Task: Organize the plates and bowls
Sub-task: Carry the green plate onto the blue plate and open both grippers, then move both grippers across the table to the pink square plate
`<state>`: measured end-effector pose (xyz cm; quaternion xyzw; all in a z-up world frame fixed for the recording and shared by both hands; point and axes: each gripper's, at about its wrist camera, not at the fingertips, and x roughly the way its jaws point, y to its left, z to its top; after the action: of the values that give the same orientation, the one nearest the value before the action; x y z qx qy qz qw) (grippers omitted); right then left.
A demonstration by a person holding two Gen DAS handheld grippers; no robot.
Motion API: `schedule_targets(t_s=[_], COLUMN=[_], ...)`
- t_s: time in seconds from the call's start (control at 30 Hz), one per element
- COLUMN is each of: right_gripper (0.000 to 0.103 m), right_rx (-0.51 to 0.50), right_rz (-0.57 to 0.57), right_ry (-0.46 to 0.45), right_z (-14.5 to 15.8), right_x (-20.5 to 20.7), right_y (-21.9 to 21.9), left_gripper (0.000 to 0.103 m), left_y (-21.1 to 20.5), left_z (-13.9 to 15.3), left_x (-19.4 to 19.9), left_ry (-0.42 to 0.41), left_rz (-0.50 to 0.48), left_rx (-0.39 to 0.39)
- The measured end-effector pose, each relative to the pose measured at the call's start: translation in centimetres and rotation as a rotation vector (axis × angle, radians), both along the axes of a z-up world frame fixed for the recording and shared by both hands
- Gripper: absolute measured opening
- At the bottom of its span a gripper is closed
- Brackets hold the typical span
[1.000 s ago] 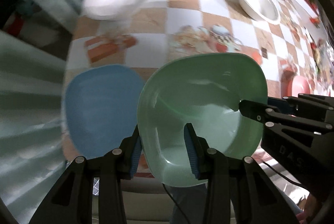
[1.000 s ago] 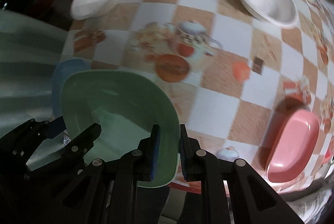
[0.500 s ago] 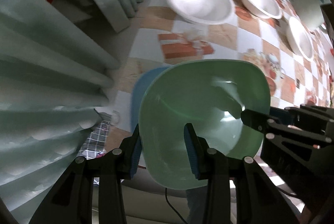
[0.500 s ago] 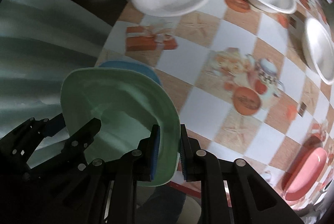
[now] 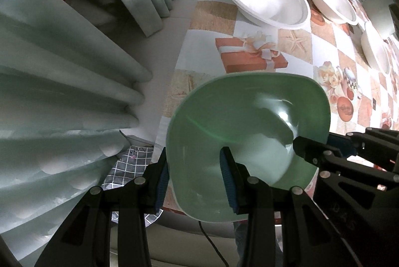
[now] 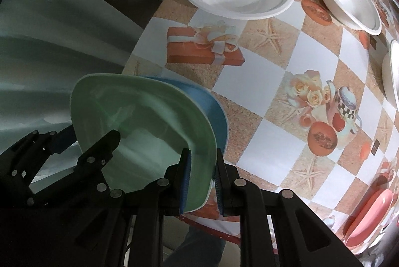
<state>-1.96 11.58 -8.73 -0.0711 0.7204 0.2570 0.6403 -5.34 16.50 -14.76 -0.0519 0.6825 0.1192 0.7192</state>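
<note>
Left wrist view: the left gripper (image 5: 197, 178) clamps the near-left rim of a green plate (image 5: 249, 132), one blue pad outside the rim, the other inside the dish. The right gripper (image 5: 299, 145) enters from the lower right of the frame and grips the plate's right rim. The plate fills the lower centre of the frame, over the near edge of a table (image 5: 294, 42) covered in a checked, printed cloth. Three white bowls stand apart along the upper right: first bowl (image 5: 266, 3), second bowl (image 5: 331, 1), third bowl (image 5: 376, 50). Pale curtains (image 5: 62, 92) occupy the left half.

Right wrist view: the right gripper (image 6: 200, 179) is clenched on the plate's edge (image 6: 139, 127), pads pressing both faces of the rim. The left gripper (image 6: 94, 142) shows at lower left, holding the opposite rim. A blue plate (image 6: 214, 112) lies directly beneath the green one, its rim showing to the right. Whether the two plates touch cannot be told. A pink dish (image 6: 371, 214) sits at the lower right edge of the frame.
</note>
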Motion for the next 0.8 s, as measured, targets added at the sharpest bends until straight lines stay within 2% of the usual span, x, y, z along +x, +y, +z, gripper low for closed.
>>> schedule_targets(t_s=[0.13, 0.2, 0.23, 0.3, 0.33, 0.43, 0.47, 0.5, 0.53, 0.6, 0.67, 0.73, 0.8], right_gripper=[0.020, 0.020, 0.020, 0.020, 0.020, 0.022, 0.025, 0.037, 0.061, 0.095, 0.096, 0.103, 0.103], right_rx=[-0.012, -0.008, -0.006, 0.000, 0.003, -0.014, -0.013, -0.013, -0.012, 0.019, 0.031, 0.021, 0.026], right_rz=[0.004, 0.008, 0.010, 0.016, 0.019, 0.042, 0.039, 0.032, 0.022, 0.003, 0.001, 0.003, 0.000], right_ry=[0.011, 0.012, 0.013, 0.012, 0.011, -0.016, -0.018, -0.023, -0.032, -0.039, -0.053, -0.068, -0.062], right_z=[-1.6, -3.3, -4.8, -4.9, -4.7, -4.9, -4.9, -4.2, -3.9, -3.3, -2.7, -2.3, -2.0], right_x=[0.7, 1.6, 2.5, 2.5, 2.4, 2.4, 2.5, 2.5, 2.7, 3.0, 3.1, 3.2, 3.2], right_y=[0.9, -0.5, -1.7, -1.6, -1.9, -3.2, -3.3, -3.5, -4.0, -4.8, -5.4, -6.0, -6.8], left_gripper=[0.042, 0.042, 0.045, 0.049, 0.056, 0.077, 0.078, 0.078, 0.080, 0.086, 0.103, 0.103, 0.103], left_y=[0.0, 0.0, 0.0, -0.2, -0.4, -0.7, -0.7, -0.7, -0.7, -0.7, -0.8, -1.0, -1.2], left_z=[-0.8, -1.1, -1.1, -0.9, -0.7, -0.7, -0.7, -0.6, -0.5, -0.1, 0.2, 0.6, 0.9], left_x=[0.1, 0.1, 0.1, 0.0, -0.1, -0.2, -0.3, -0.4, -0.5, -0.9, -1.0, -1.3, -1.3], left_ry=[0.011, 0.020, 0.017, 0.005, -0.003, -0.005, -0.013, -0.019, -0.028, -0.056, -0.066, -0.084, -0.075], left_rz=[-0.009, -0.018, -0.020, -0.028, -0.033, -0.041, -0.040, -0.040, -0.039, -0.030, -0.027, -0.019, -0.012], left_rx=[-0.003, 0.005, 0.011, 0.011, 0.016, 0.099, 0.114, 0.120, 0.118, 0.076, 0.048, 0.022, -0.004])
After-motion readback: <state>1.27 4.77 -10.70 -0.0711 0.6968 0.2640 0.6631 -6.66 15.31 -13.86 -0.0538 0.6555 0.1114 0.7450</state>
